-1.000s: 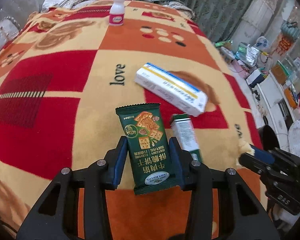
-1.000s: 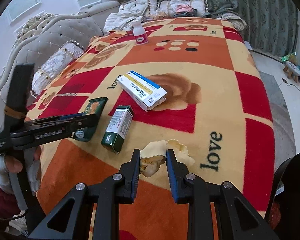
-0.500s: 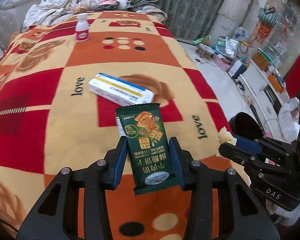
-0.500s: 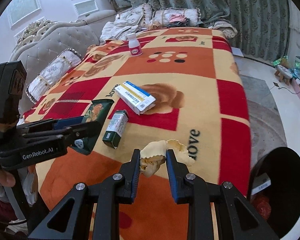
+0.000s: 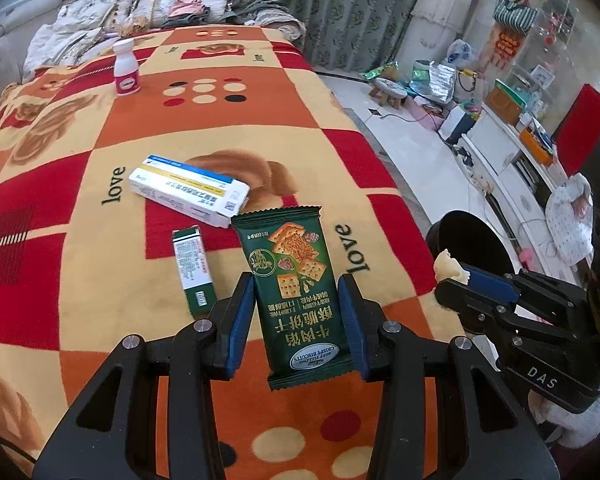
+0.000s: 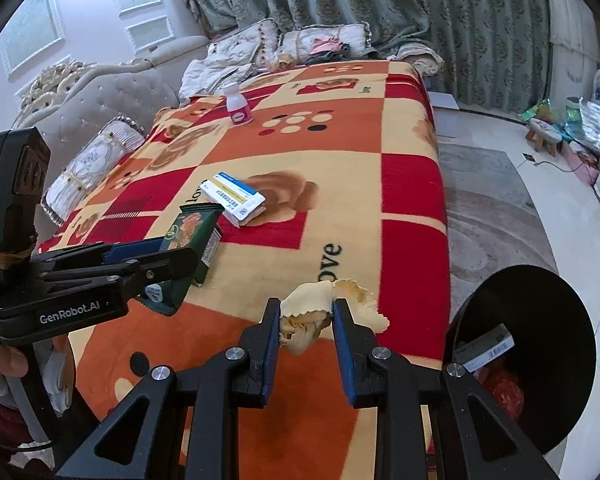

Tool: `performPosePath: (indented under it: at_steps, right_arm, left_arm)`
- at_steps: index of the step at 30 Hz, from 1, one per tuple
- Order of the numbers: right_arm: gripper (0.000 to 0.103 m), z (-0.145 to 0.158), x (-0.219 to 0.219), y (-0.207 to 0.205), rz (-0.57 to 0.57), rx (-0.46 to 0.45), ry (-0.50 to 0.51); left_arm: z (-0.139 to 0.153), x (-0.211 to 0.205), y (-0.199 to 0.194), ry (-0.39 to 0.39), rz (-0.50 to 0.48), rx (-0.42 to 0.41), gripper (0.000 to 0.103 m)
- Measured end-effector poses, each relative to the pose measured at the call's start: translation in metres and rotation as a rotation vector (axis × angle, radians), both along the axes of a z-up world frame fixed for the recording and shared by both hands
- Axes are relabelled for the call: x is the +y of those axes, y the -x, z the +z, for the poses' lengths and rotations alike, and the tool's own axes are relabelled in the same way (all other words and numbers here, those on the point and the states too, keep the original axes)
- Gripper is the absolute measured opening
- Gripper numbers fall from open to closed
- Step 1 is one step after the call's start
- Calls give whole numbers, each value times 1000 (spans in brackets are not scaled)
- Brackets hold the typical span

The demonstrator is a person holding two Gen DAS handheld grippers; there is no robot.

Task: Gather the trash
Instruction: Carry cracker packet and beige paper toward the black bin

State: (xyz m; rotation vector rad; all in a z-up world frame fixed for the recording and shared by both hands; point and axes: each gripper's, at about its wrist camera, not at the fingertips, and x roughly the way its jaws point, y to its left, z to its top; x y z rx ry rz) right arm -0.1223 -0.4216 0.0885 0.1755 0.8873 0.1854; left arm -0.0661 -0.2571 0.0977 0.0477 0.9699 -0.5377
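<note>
My left gripper (image 5: 296, 292) is shut on a dark green biscuit packet (image 5: 296, 292), held above the patterned blanket (image 5: 220, 128); the same packet (image 6: 188, 236) shows edge-on in the right wrist view. A crumpled yellow cloth (image 6: 306, 314) is pinched in my right gripper (image 6: 306, 312), which is shut on it; in the left wrist view the cloth (image 5: 450, 266) pokes from that gripper's tip. A black trash bin (image 6: 540, 320) stands on the floor by the bed's right edge, below and right of both grippers. On the blanket lie a white-and-blue box (image 5: 188, 190), a small green box (image 5: 192, 270) and a white bottle (image 5: 126, 68).
Pillows and bedding (image 6: 260, 56) pile up at the bed's far end, with a tufted headboard (image 6: 100, 100) on the left. Some trash (image 6: 488, 346) lies inside the bin. A stool, bags and low cabinets (image 5: 500, 136) crowd the floor to the right.
Both grippers have lifted and drifted toward the bed's right edge with their loads. The bin has come much further into view. The small green box now shows to the left of the packet.
</note>
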Motion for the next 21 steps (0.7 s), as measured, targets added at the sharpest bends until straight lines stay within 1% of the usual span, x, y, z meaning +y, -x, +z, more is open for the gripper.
performPosePath:
  at_steps: [10, 16, 21]
  right_arm:
    - [25, 0, -31, 11, -68, 5, -5]
    - [25, 0, -61, 22, -129, 11, 1]
    - [25, -6, -88, 30, -190, 24, -9]
  left_arm:
    - [-1, -48, 9, 3, -82, 4, 40]
    - [-4, -86, 13, 5, -142, 13, 40]
    - [-8, -114, 15, 4, -183, 27, 40]
